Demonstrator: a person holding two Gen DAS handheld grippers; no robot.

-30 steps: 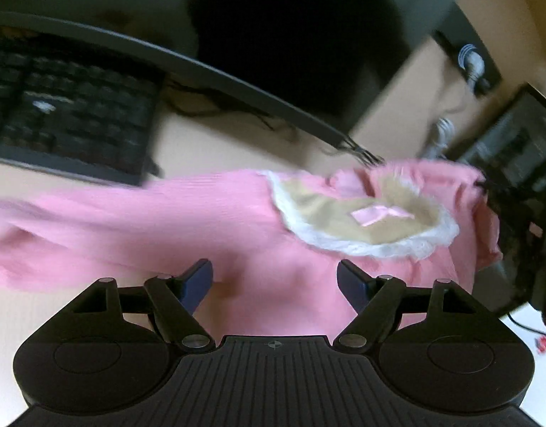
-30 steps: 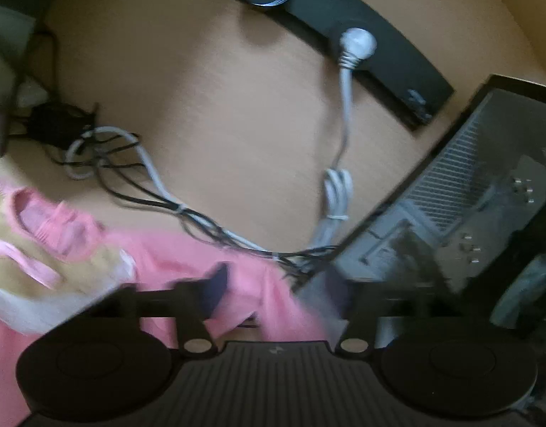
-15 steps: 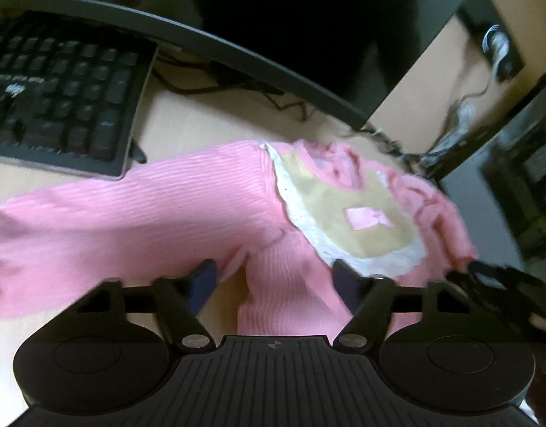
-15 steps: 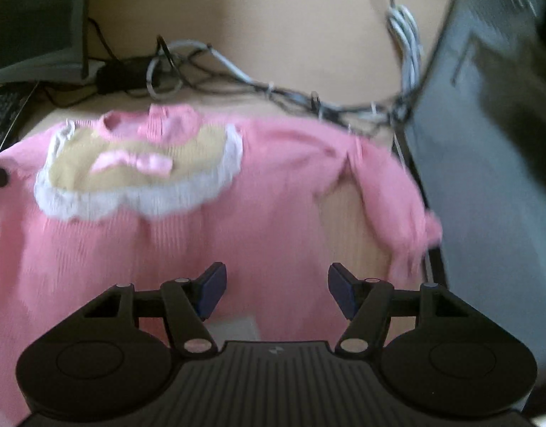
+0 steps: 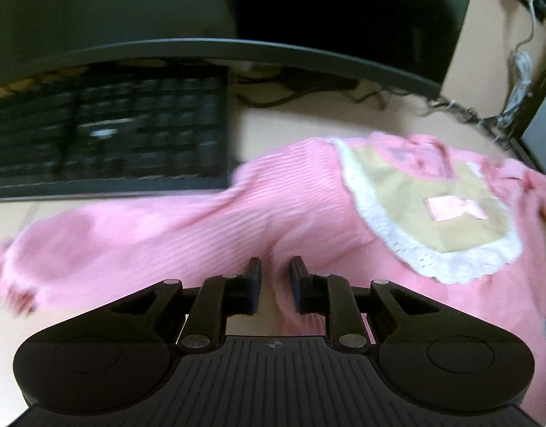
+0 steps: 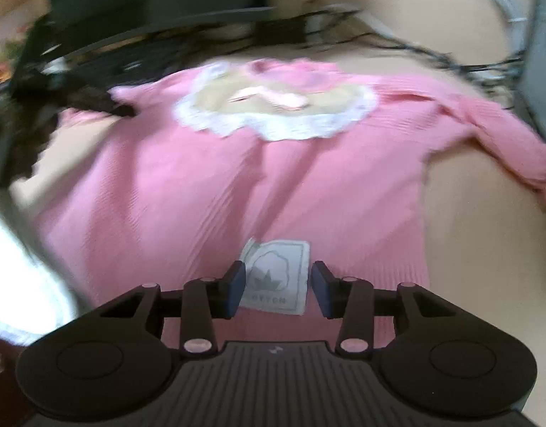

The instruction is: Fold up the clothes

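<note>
Both grippers are closing: left gripper (image 5: 275, 286) straddling the sweater (image 5: 308, 213) by its armpit, right gripper (image 6: 276, 293) straddling the hem label (image 6: 277, 277).

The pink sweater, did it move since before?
Yes. In the left wrist view, the pink sweater now spreads flatter, its sleeve reaching farther left below the keyboard.
</note>
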